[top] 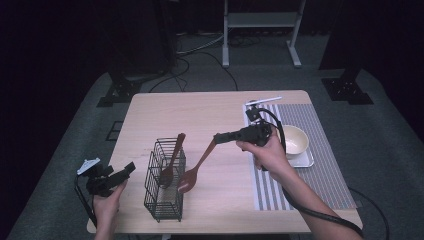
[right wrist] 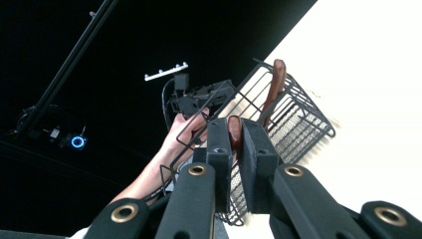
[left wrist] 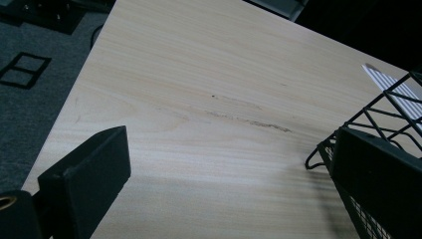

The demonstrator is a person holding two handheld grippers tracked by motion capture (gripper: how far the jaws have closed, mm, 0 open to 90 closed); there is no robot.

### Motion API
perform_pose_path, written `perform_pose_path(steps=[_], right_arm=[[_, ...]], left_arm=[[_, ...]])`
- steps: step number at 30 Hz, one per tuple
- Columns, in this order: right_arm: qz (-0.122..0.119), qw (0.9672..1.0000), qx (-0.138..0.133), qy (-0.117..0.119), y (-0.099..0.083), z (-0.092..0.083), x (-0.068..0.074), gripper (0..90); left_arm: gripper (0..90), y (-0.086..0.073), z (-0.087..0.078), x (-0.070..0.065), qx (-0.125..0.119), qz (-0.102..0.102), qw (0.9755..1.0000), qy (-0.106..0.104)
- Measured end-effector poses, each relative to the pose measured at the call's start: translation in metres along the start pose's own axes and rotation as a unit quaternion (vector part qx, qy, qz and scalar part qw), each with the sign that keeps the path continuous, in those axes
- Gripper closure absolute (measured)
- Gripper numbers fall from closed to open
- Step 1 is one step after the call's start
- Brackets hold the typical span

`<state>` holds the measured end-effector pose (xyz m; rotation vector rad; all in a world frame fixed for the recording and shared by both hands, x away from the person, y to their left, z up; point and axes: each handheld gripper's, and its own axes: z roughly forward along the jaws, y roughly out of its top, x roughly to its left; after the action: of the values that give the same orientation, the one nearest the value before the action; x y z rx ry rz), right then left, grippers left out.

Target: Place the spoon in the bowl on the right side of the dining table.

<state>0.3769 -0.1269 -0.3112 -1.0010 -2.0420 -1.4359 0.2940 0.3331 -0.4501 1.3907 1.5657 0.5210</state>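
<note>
A black wire basket (top: 164,202) stands on the wooden table (top: 200,107), left of the middle. One brown wooden spoon (top: 171,161) leans inside it, handle up. My right gripper (top: 218,138) is shut on the handle end of a second brown spoon (top: 196,167), whose bowl hangs low beside the basket's right wall. In the right gripper view the jaws (right wrist: 235,133) pinch that handle (right wrist: 234,130), with the basket (right wrist: 298,117) and the first spoon (right wrist: 276,82) beyond. My left gripper (top: 129,170) stands open and holds nothing at the basket's left; the basket's corner (left wrist: 370,117) is by its right jaw.
A striped placemat (top: 320,175) covers the table's right side. On it a cream bowl (top: 295,140) sits in a small grey tray (top: 303,161). A thin white stick (top: 264,101) lies at the mat's far edge. Dark floor, cables and stands surround the table.
</note>
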Motion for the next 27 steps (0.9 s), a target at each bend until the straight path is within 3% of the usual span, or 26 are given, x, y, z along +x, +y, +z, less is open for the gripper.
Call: perform_pose_path(steps=[18,27], right_arm=[[0.030,0.9994,-0.005,-0.017,-0.014,-0.019,-0.025,83.1],[0.031,0.9991,-0.006,-0.027,-0.017,-0.025,-0.031,83.1]], left_arm=[[1.7,0.000,0.000,0.001,0.001,-0.003,1.0000,0.000],[1.7,0.000,0.000,0.001,0.000,-0.003,1.0000,0.000]])
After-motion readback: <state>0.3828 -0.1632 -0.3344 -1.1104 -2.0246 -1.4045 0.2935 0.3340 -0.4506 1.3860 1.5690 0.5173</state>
